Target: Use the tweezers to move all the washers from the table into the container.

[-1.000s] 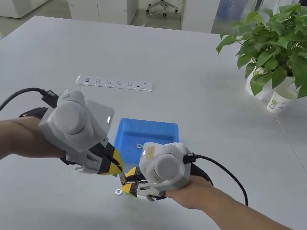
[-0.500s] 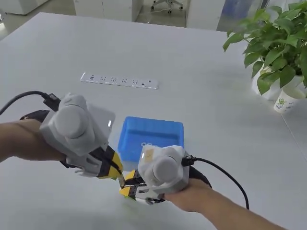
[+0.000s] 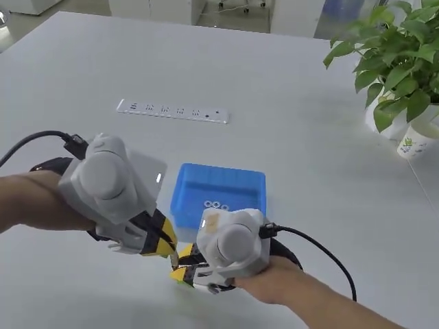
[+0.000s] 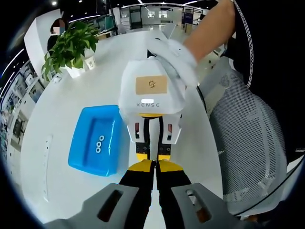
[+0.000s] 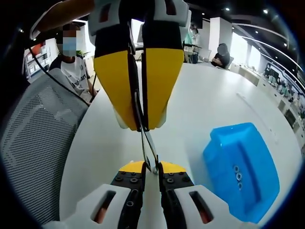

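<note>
A blue container [image 3: 240,181] stands on the white table with three washers [image 3: 217,205] in a row inside it. My left gripper [image 3: 169,252] is shut on thin metal tweezers [image 5: 144,138], just in front of the container's near left corner. My right gripper [image 3: 182,271] faces it tip to tip, and its yellow-tipped jaws are closed around the tweezers' points. In the left gripper view my own gripper [image 4: 155,168] meets the right gripper [image 4: 152,153] head-on, with the container [image 4: 81,152] to the left. The right gripper view shows the right gripper [image 5: 152,168] and the container [image 5: 257,157].
A white power strip [image 3: 171,111] lies further back on the table. A potted plant [image 3: 398,62] and a white cup [image 3: 410,147] stand at the far right. A mesh chair [image 4: 248,143] sits at the table's near edge. Bare tabletop lies all around.
The head camera has tilted. Both grippers stay tip to tip. A washer seen on the table by the right gripper's jaws a second ago is now out of sight behind that gripper.
</note>
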A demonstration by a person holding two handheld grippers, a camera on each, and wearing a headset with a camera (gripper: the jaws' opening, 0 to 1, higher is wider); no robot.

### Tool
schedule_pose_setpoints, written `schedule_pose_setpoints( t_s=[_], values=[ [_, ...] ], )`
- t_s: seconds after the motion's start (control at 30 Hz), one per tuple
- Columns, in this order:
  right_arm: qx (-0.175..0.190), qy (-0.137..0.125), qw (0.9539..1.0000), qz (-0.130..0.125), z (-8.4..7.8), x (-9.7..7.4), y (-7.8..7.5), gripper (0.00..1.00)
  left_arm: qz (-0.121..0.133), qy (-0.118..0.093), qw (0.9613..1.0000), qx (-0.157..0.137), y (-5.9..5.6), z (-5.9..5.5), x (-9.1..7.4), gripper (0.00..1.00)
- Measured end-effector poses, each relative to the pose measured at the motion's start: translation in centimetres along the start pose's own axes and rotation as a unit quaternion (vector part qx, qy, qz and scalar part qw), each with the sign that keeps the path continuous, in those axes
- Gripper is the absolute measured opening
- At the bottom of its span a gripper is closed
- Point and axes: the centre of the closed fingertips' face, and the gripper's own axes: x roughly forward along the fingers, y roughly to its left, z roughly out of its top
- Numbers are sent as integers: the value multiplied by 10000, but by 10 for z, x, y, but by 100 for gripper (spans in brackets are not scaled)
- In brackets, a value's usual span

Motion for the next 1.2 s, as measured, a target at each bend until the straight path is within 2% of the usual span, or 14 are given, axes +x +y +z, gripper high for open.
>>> schedule_pose_setpoints(
  t_s=[0.77,1.2],
  values=[
    [227,-16,9997,47,0,3,0,11,-3,-91,9999,-99,5,0,1,5],
    [201,46,9998,82,-1,3,0,10,-20,-86,9999,-112,5,-2,0,5]
  ],
)
